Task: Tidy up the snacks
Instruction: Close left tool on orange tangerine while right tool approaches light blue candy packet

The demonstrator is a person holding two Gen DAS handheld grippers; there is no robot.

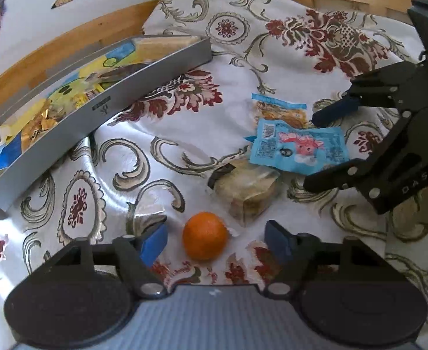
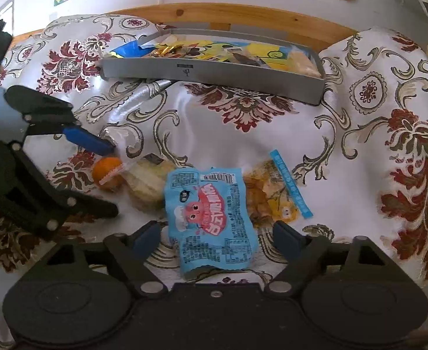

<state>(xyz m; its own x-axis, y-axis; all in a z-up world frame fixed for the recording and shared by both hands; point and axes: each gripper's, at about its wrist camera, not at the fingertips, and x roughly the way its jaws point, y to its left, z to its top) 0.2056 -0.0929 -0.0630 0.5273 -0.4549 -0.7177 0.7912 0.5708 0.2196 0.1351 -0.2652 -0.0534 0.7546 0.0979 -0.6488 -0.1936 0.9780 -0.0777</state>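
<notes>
Fingers on my left gripper (image 1: 216,240) stand spread and empty, and the orange (image 1: 205,239) sits right between their tips, level with the blue pads, touching neither as far as I can tell. It is round, so it has no long axis to line up with; I judge a straight close would take it.

My right gripper (image 2: 217,237) is likewise released, straddling the near end of the blue snack packet (image 2: 211,218). That packet lies flat on the patterned cloth (image 2: 374,145), its long axis running away from me along the fingers, print upside down to my view.

Just left of it sits a clear-wrapped pastry (image 2: 146,183), just right a yellow packet (image 2: 269,195) partly tucked under it. The grey tray (image 2: 214,73), already holding snacks, lies at the far side, long axis left to right.
</notes>
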